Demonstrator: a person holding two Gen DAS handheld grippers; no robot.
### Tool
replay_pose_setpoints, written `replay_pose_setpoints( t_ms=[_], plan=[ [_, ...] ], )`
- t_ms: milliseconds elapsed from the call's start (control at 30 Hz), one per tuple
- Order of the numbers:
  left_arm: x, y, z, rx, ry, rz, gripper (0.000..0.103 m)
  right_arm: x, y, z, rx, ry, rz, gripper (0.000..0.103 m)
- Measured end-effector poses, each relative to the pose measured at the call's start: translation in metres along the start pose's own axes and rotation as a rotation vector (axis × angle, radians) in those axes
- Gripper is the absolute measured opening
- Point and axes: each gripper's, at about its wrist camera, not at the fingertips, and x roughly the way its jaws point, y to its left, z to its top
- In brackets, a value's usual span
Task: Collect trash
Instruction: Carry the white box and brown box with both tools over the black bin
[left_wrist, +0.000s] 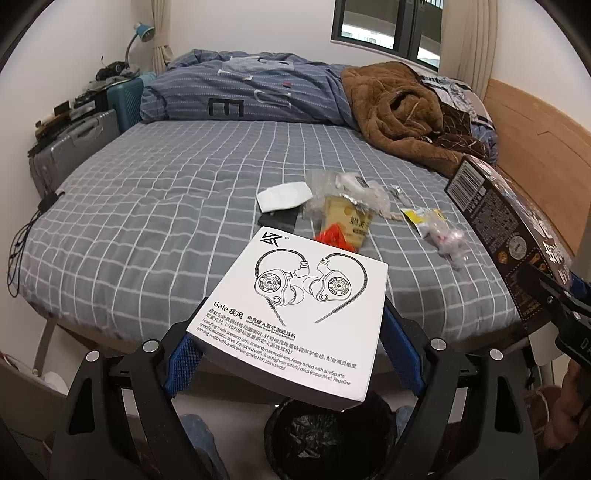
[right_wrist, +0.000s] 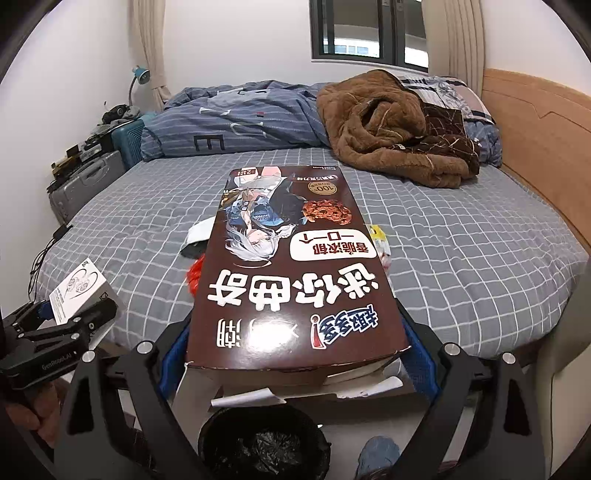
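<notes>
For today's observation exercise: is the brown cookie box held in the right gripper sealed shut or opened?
Opened. In the right wrist view the brown cookie box shows a torn near end, with loose white flaps hanging out below its top panel.

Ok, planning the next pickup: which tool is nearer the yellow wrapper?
Right. The right tool hangs just short of the yellow wrapper; the left tool is farther off, to its left.

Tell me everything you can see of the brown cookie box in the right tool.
The brown cookie box is a long, flat cardboard carton printed with white Chinese lettering, an anime girl and a chocolate cookie; a barcode shows on its back in the left wrist view. The right tool clamps its near end between blue pads. Held roughly level above the bed, its torn near flap hangs open over the black-lined trash bin.
</notes>
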Motion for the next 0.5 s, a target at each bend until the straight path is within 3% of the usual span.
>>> replay_pose_setpoints(
  t_ms=[500],
  plan=[
    [-0.012,0.011,-0.055,-0.028,0.075,0.013,0.083,-0.01,0.025,-0.057,-0.058,0.091,0.018,0.089]
  ],
)
